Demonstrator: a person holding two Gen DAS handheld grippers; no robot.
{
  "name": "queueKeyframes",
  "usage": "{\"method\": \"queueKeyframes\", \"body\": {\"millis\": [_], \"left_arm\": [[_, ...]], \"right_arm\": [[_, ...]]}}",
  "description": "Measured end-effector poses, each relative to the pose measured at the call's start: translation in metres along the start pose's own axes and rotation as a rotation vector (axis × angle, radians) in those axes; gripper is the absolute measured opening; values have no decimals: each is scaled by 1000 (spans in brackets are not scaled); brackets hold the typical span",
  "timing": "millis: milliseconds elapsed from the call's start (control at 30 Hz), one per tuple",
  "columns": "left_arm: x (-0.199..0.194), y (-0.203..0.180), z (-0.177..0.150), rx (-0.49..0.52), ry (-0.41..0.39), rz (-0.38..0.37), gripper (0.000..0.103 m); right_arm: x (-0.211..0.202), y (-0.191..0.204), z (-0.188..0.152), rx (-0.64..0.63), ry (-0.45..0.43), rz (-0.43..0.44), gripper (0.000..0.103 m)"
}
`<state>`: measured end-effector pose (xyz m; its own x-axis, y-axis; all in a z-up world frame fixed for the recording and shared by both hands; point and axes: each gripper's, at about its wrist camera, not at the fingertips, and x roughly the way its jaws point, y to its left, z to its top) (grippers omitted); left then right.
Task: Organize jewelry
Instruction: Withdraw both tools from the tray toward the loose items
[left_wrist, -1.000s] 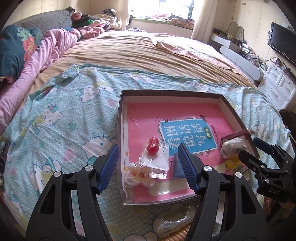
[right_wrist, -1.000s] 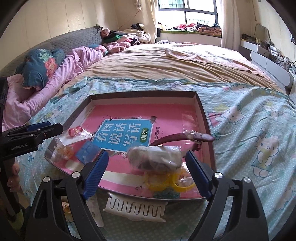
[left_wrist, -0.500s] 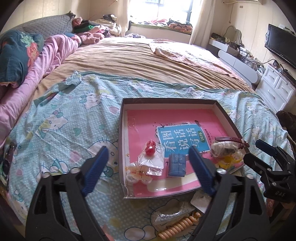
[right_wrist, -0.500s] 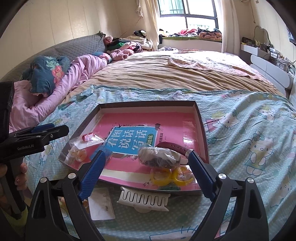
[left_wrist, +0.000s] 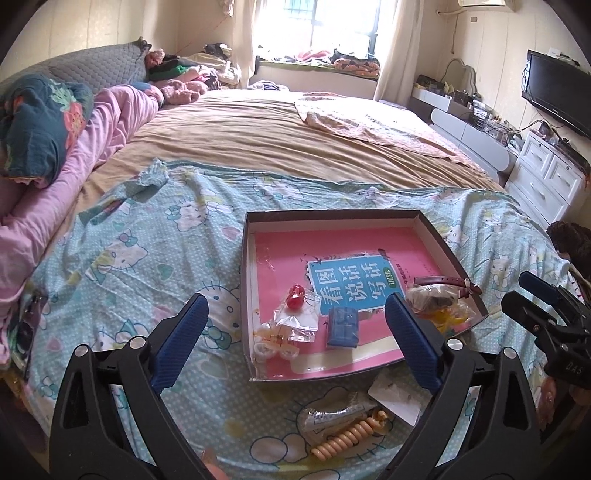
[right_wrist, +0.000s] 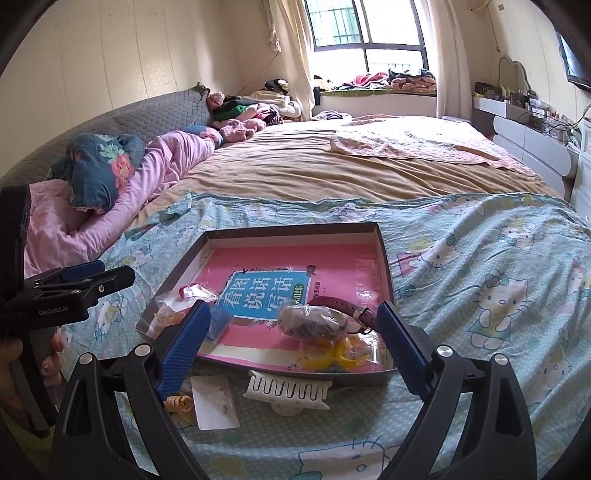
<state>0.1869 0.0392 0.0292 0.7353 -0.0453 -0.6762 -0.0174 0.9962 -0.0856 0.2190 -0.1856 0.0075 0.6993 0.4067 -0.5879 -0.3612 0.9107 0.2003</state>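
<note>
On the bed, lower the wide-open, empty right gripper squarely over the white comb just below it; left gripper also gapes empty.

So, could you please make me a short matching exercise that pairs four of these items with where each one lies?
Items:
1. red bead
2. white comb
3. maroon strap
4. spiral hair tie

Places:
A. bedsheet, against tray's near edge
B. tray, left part
C. tray, right part
D. bedsheet, beside silver packet

Pairs: 1-B, 2-A, 3-C, 4-D
</note>
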Motion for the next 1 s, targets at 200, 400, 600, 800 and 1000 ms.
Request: {"method": "queueKeyframes", "body": {"millis": [200, 400, 600, 800, 1000], "left_arm": [[-16, -2, -1, 9, -27, 1, 90], [-29, -7, -3, 29, -52, 14, 90], [-37, -12, -8, 46, -61, 18, 90], [-42, -14, -17, 64, -58, 28, 90], [-42, -11, -27, 66, -38, 39, 90]], "right_arm": [[-13, -1, 1, -1, -21, 6, 91], [-27, 0, 2, -4, -49, 11, 91], [-39, 0, 2, -10, -66, 10, 91], [-47, 2, -1, -18, -70, 13, 91], [-52, 7, -6, -36, -61, 22, 91]]}}
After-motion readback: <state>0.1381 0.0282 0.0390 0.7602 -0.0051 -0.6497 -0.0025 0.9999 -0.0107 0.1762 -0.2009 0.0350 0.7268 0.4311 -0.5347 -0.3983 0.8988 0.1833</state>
